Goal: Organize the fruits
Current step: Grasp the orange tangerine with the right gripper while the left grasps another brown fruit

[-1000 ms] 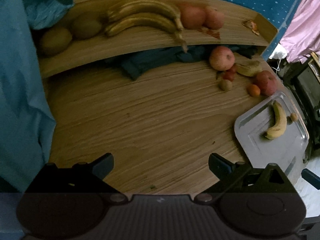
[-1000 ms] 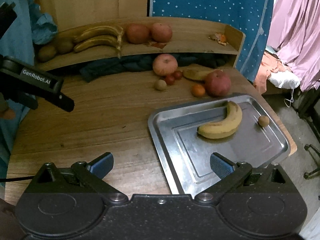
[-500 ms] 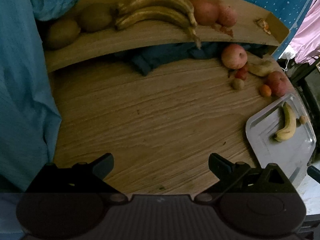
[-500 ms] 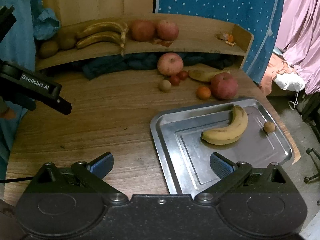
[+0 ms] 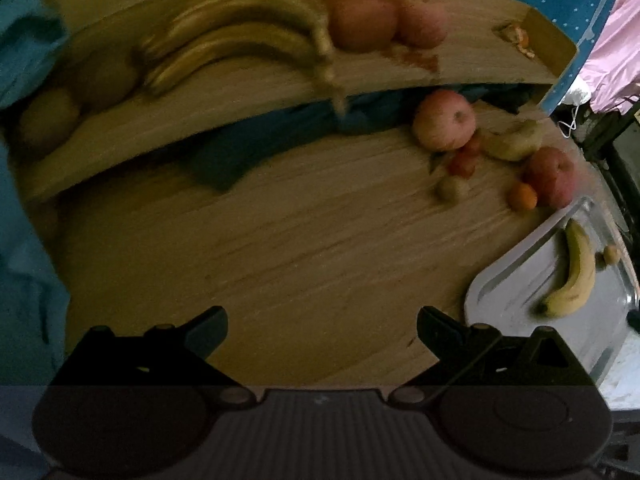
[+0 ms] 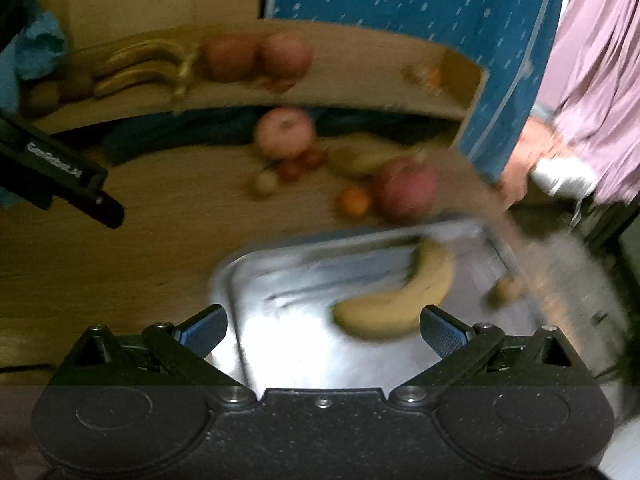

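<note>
One banana (image 6: 400,300) lies in the metal tray (image 6: 280,344).

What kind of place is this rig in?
Probably a lived-in home, not a lab. A wooden table with a raised shelf holds loose fruit, dotted blue cloth and pink fabric hang behind, and a metal tray holds a banana.

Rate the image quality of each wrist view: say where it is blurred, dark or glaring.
Left wrist view: dim overall, fisheye-bent, shelf bananas smeared by motion, while the tray banana reads fairly clean. Right wrist view: heavier motion blur, the metal tray streaked with a blown-out white glare near the gripper, the table apples soft, only the right gripper body sharp.
</note>
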The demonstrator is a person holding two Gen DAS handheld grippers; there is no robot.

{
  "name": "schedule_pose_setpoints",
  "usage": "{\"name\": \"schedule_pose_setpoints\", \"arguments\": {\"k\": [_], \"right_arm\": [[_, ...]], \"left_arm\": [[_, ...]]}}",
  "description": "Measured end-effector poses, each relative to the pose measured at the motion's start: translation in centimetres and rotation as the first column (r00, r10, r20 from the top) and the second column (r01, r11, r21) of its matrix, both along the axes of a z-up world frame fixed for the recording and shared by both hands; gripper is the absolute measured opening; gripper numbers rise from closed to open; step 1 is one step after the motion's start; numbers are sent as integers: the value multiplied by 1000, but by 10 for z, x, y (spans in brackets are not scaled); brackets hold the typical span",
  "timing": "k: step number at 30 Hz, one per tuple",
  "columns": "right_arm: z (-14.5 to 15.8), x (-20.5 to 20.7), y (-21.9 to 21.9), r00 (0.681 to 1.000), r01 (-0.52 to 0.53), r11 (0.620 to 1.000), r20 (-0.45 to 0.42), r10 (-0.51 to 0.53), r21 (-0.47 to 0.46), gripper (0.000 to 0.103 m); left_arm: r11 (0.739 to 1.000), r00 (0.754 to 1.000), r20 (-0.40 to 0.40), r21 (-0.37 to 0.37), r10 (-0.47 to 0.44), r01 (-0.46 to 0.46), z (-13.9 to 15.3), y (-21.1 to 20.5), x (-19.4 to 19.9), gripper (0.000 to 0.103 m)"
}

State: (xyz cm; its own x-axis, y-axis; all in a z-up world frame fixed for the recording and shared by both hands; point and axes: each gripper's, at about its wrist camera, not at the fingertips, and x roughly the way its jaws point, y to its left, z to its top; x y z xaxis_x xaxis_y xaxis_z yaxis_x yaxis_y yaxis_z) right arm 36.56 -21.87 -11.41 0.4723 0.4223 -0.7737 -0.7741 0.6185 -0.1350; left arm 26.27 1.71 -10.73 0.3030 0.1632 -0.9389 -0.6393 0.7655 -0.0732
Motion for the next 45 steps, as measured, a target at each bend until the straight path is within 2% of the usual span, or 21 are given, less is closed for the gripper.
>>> {"name": "schedule_pose_setpoints", "arguments": {"k": [2,10,16,21,26,36,39,41,45], "right_arm": [[0,13,1,1000,-6,1000,19,6,10,102],[-14,60,19,996,-48,996,-76,53,69,102],[-26,89,34,977,-63,991,-197,86,120,102],[-36,100,46,965,-76,989,-239,106,129,89],[-45,112,51,960,-59,989,-265,94,138,82],[-59,125,68,966,-50,994,-250,74,100,58],[-62,128,70,965,-44,995,-253,66,93,52],[-63,129,71,966,-39,995,-251,60,89,51],[-65,129,72,968,-39,995,-242,60,88,49]], "left_arm": [[1000,1000,7,9,-11,11,1,-2,15,103],[998,998,-25,29,-53,54,-10,-6,71,103],[995,996,-39,59,-77,80,-16,-6,101,103],[995,994,-52,41,-92,94,-25,-3,117,103],[995,993,-66,18,-100,101,-34,0,126,103],[990,990,-30,-36,-140,138,-41,1,144,101],[987,987,-28,-39,-156,155,-43,1,148,95],[987,987,-29,-42,-159,158,-44,1,149,89],[986,986,-24,-51,-163,161,-48,1,150,82]]}}
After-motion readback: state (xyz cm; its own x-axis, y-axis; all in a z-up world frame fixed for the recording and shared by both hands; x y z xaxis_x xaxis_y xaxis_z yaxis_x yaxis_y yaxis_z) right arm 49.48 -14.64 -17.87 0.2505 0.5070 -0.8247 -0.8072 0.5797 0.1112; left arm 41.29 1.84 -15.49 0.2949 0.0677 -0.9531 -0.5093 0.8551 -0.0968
